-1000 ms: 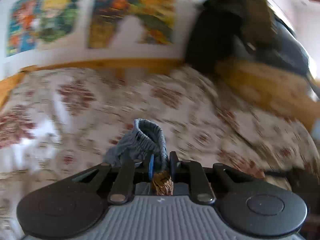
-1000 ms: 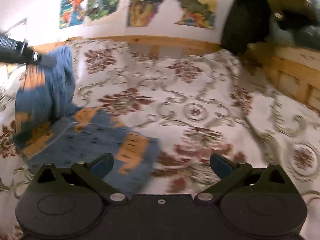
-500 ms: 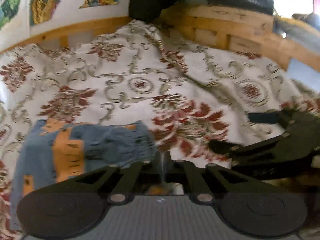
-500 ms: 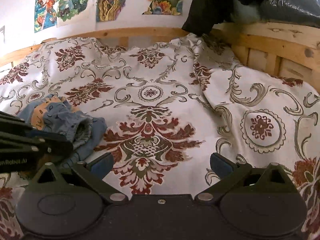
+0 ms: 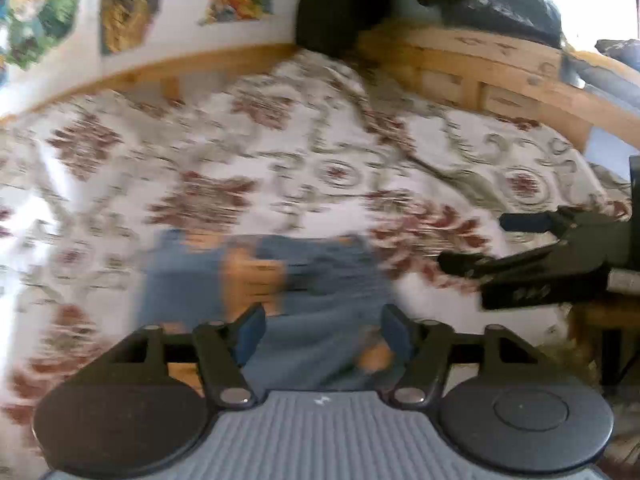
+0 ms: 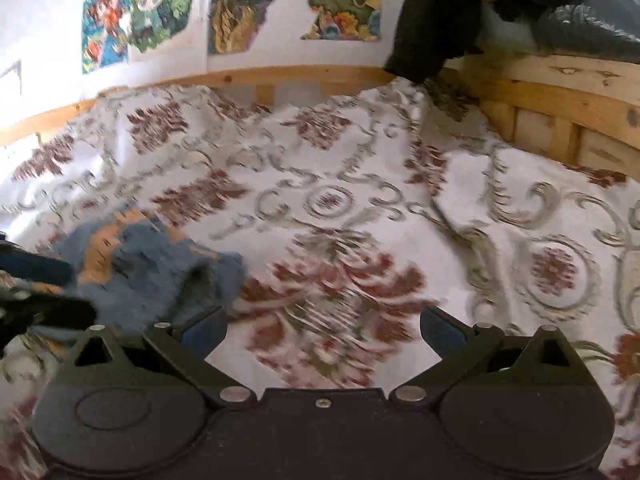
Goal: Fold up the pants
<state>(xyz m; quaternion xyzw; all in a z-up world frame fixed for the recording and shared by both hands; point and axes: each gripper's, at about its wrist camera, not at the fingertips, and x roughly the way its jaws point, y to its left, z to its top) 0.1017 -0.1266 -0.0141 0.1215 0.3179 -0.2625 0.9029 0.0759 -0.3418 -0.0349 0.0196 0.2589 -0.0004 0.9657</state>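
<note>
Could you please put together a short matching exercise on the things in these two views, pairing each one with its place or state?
Things:
1. pants
2. left tongs
3. right tongs
4. posters

Places or states:
a. open over bare bedspread, holding nothing
b. stuck on the white wall behind the bed
c. blue with orange patches, lying bunched on the bedspread
d. open, with blue fabric showing between the fingers

Pairs: 1-c, 2-d, 3-a, 4-b
</note>
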